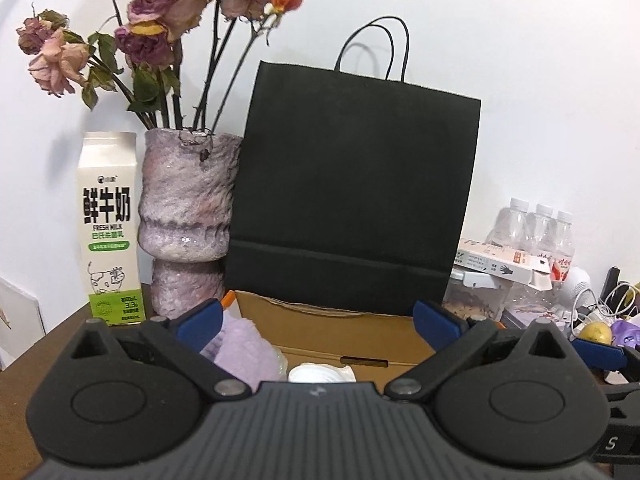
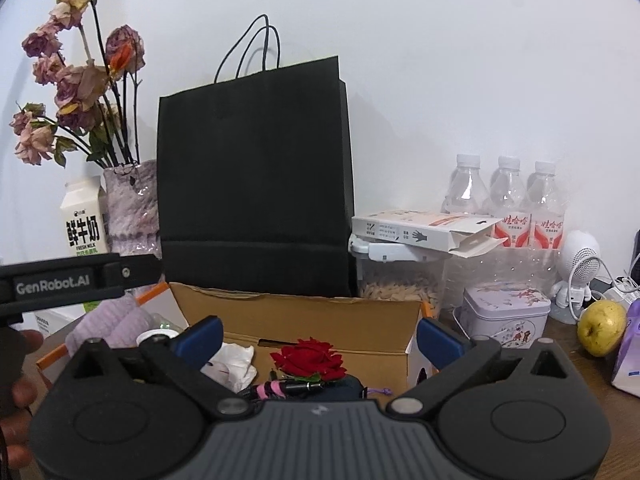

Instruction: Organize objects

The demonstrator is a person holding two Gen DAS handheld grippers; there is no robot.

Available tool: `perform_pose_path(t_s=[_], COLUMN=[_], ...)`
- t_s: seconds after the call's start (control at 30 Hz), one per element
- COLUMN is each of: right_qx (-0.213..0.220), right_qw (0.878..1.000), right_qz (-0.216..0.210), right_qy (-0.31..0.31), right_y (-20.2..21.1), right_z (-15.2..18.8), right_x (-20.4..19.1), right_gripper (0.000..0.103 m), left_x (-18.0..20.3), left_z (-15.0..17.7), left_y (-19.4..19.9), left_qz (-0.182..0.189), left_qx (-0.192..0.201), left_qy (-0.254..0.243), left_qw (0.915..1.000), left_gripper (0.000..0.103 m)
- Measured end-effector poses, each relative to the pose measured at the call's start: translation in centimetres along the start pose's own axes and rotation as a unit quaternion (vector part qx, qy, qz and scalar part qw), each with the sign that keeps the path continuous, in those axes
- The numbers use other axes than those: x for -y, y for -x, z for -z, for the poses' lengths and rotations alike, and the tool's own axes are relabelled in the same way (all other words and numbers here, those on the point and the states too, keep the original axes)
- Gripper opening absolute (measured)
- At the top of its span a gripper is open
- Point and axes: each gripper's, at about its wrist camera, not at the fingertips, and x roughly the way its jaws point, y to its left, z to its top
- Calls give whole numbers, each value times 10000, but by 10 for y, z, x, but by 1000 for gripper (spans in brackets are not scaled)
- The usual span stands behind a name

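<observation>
An open cardboard box (image 1: 344, 336) (image 2: 320, 320) sits on the table in front of both grippers. Inside it lie a lilac knitted cloth (image 1: 244, 344) (image 2: 116, 324), crumpled white paper (image 1: 320, 374) (image 2: 234, 360), a red rose (image 2: 310, 360) and a dark pouch with pink-banded cable (image 2: 280, 388). My left gripper (image 1: 318, 322) hovers over the box, open, nothing between its blue fingers (image 1: 200, 320). My right gripper (image 2: 320, 338) is likewise open above the box, with the rose low between its fingers, untouched. The left gripper's body (image 2: 60, 278) and a hand (image 2: 20, 380) show at the left.
A black paper bag (image 1: 352, 196) (image 2: 256, 184) stands behind the box. At the left stand a milk carton (image 1: 110, 228) and a vase of dried roses (image 1: 184, 216). At the right are water bottles (image 2: 508, 196), a grain jar (image 2: 400, 280), a tin (image 2: 506, 312), a yellow fruit (image 2: 602, 328) and cables.
</observation>
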Motion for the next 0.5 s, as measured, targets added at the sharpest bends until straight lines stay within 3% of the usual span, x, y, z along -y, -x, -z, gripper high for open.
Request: perform_pose_path(t_s=[0.5], right_qx=[-140], right_qw=[9998], right_qz=[-5], right_qy=[155], right_y=[57], right_z=[5], right_x=[-11], right_gripper=[103], left_x=[-10], left_z=[6], left_y=[63], left_qz=[91], left_qx=[-184], left_qy=[-131], left_qw=[9997], left_gripper=[103])
